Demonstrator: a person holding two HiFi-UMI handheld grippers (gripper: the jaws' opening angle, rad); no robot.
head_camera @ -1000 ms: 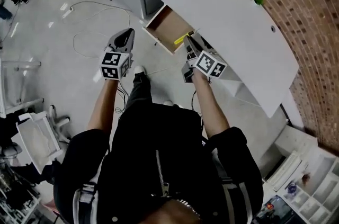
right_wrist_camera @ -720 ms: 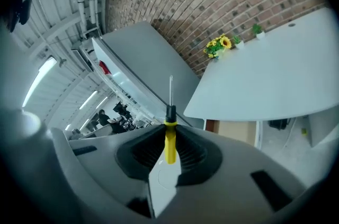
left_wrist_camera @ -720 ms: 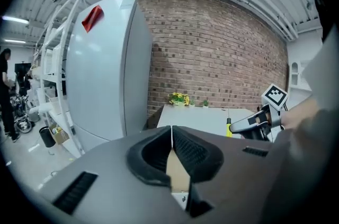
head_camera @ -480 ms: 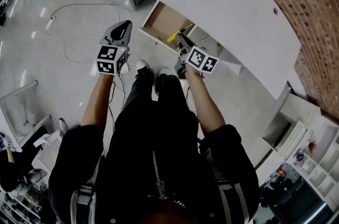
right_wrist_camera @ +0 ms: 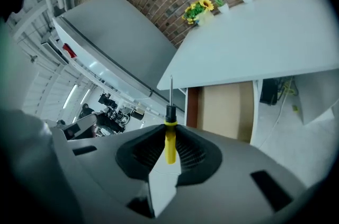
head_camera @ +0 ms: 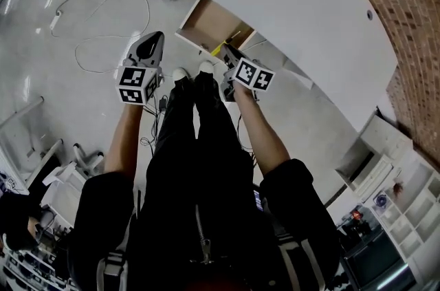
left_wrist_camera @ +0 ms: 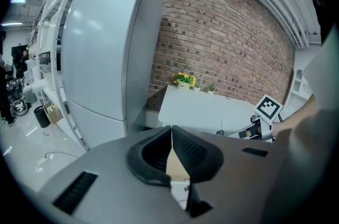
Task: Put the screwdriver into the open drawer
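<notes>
A screwdriver (right_wrist_camera: pixel 169 142) with a yellow handle and a thin steel shaft stands upright between the pads of my right gripper (right_wrist_camera: pixel 169 150), which is shut on its handle. Its tip points toward the open wooden drawer (right_wrist_camera: pixel 228 107) under the white table (right_wrist_camera: pixel 265 32). In the head view the right gripper (head_camera: pixel 224 50) holds the screwdriver (head_camera: pixel 218 47) at the near corner of the drawer (head_camera: pixel 210 23). My left gripper (head_camera: pixel 151 43) hangs over the floor, left of the drawer. Its jaws (left_wrist_camera: pixel 170 146) are shut with nothing in them.
A tall grey cabinet (left_wrist_camera: pixel 106 48) stands left of the white table (head_camera: pixel 295 7). Yellow flowers (right_wrist_camera: pixel 198 8) sit at the table's far end against the brick wall (left_wrist_camera: pixel 222 43). Cables (head_camera: pixel 103 21) lie on the floor. The person's legs (head_camera: pixel 196 111) stand just before the drawer.
Both grippers have come down lower. The right one still carries the screwdriver, now at the drawer's near edge. The left one has sunk beside it over the floor.
</notes>
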